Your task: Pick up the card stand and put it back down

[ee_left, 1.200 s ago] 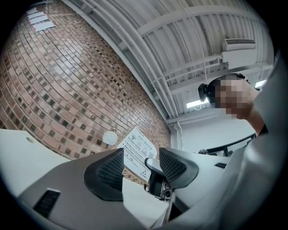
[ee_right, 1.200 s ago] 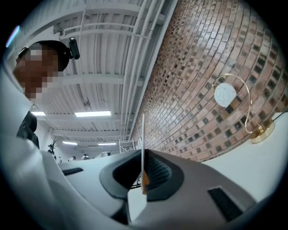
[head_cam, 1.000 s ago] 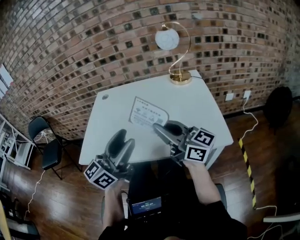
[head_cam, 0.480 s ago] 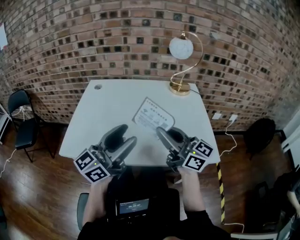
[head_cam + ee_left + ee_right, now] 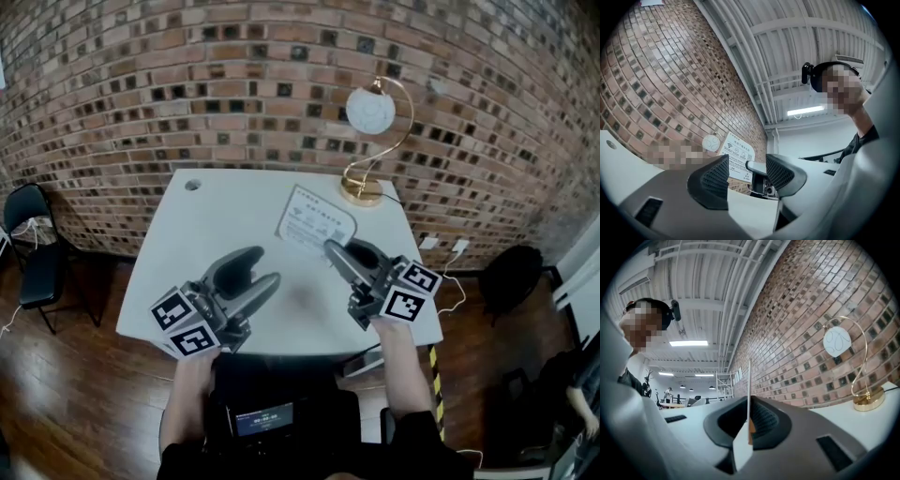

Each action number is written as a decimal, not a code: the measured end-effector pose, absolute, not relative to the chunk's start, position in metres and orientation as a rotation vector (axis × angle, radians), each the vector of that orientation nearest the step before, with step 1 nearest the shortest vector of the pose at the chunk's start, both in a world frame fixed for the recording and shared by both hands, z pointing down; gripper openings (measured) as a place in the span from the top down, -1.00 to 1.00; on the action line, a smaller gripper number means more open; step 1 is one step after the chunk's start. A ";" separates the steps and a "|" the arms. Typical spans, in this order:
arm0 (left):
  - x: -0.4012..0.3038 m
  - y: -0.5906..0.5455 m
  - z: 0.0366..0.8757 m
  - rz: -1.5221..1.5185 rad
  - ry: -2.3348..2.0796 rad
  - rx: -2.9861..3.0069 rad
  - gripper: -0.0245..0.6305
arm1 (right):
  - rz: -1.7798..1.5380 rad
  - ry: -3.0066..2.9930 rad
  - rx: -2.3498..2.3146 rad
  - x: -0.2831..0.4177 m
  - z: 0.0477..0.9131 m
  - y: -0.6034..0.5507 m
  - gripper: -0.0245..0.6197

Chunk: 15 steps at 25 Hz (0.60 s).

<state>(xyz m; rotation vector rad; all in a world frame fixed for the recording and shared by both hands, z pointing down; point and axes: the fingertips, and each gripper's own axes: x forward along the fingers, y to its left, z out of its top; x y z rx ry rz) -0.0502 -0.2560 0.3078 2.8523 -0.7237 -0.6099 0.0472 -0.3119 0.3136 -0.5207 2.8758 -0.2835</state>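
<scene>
- Brick wall (image 5: 141, 84) spans the whole far side. Wood floor (image 5: 75, 394) shows to the left and near.
- White table (image 5: 187, 253) is pushed up to the wall, with a small round spot (image 5: 192, 185) at its far left corner.
- Black chair (image 5: 33, 248) sits on the floor left of the table, well apart from it.
- Lamp (image 5: 370, 110) has a white globe on a curled gold stem. Its gold base sits on the table's far right corner, next to the wall.
- Left gripper (image 5: 746, 174) is over the near left part of the table, jaws apart, nothing between the ribbed pads (image 5: 715, 176). The gap looks across at the card stand and the other gripper.
- Right gripper (image 5: 749, 420) is over the near right part, pointing far-left. Its jaws are clamped on the card stand, a thin sheet seen edge-on between them.
- Card stand (image 5: 317, 217) is a white printed sheet with a curved top, gripped at its near edge. It is right of table centre, near the lamp base but apart from it.
- The left gripper view shows it upright, with brick showing under its lower edge. The head view doesn't settle whether it touches the table.
- Small screen device (image 5: 264, 419) sits at the near edge, between the forearms.
</scene>
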 end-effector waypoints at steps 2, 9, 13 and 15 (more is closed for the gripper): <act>-0.053 -0.267 0.304 -0.593 -0.709 2.869 0.20 | -0.300 2.879 -0.508 0.046 0.309 -0.328 0.84; -0.060 -0.307 0.298 -0.580 -0.647 2.868 0.20 | -0.418 2.876 -0.432 0.035 0.302 -0.376 0.84; -0.059 -0.326 0.294 -0.556 -0.613 2.882 0.20 | -0.427 2.897 -0.425 0.035 0.294 -0.398 0.84; -0.061 -0.336 0.291 -0.559 -0.598 2.886 0.20 | -0.384 2.915 -0.437 0.035 0.284 -0.409 0.84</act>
